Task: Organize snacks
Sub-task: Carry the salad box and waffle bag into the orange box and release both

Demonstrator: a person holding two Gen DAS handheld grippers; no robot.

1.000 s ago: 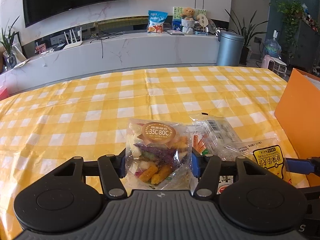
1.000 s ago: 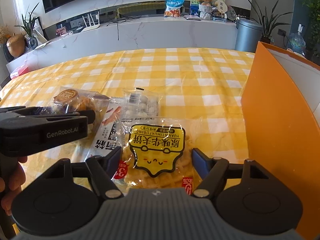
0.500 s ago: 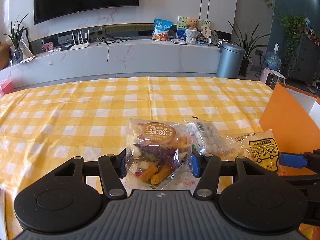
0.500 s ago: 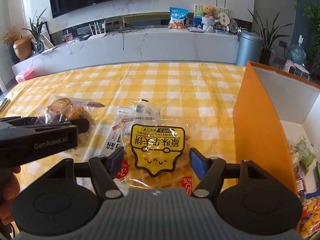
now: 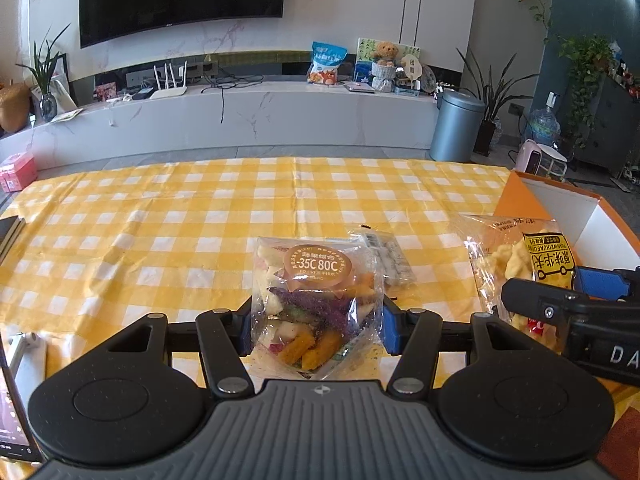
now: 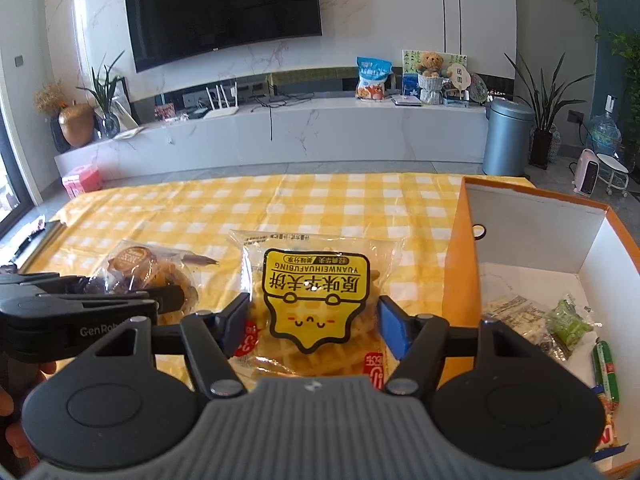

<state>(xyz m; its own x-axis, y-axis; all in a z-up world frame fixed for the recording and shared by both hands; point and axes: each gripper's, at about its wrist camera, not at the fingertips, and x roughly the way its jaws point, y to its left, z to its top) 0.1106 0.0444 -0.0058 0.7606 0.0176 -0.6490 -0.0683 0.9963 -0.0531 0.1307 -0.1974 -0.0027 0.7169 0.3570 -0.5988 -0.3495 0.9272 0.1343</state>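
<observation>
Both bags now lifted: left gripper pinching fruit-chip bag, right gripper waffle bag; orange box holds snacks.

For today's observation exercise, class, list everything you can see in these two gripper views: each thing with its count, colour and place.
Dried fruit and vegetable bag: one, clear with brown label, held in left gripper.
Waffle bag: one, clear with yellow label, held in right gripper.
Small clear packet: one, on the table behind the fruit bag.
Box: one, orange outside, white inside, right side of the table, several snacks inside.
Tablecloth: one, yellow and white check.
Bin: one, grey, on the floor by the white counter.
Television: one, black, on the wall.
Left gripper: black, shut on the fruit bag.
Right gripper: black, shut on the waffle bag.
</observation>
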